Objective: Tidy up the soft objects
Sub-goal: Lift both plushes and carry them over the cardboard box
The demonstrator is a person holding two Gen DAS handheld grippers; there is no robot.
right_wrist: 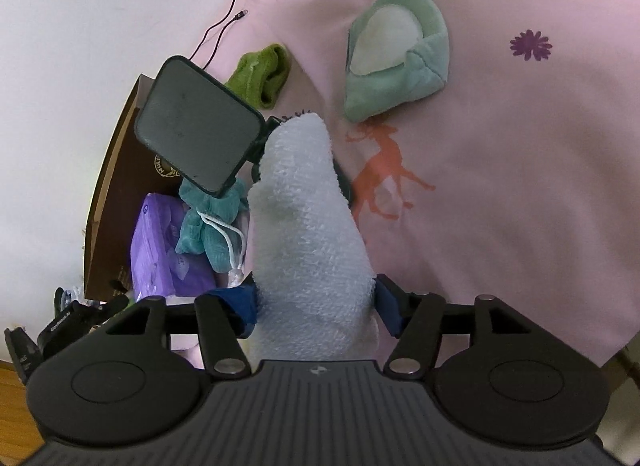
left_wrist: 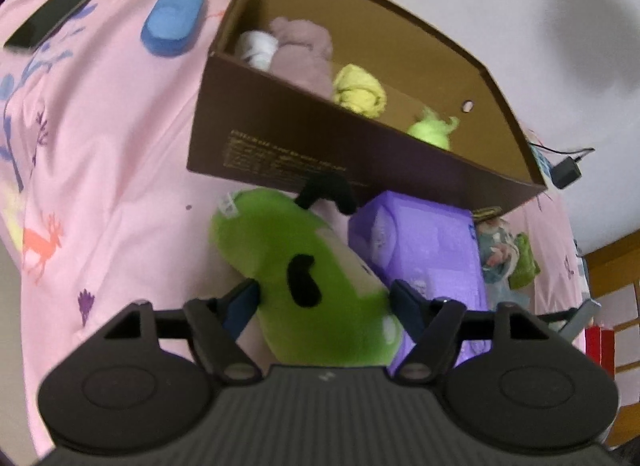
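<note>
Gold print on the brown box blurs unreadable at twelve o'clock; left gripper clamps the green plush, right gripper clamps a white sock.

In the left wrist view we see the box on the bed, with several rolled cloths inside it. Before the box lie the plush toy, between the left gripper's fingers, and the packet just to its right. Left of the box lie a case and a phone. In the right wrist view the sock sits between the right gripper's fingers; beyond it on the bed lies a slipper, with a small folded cloth to its left.
</note>
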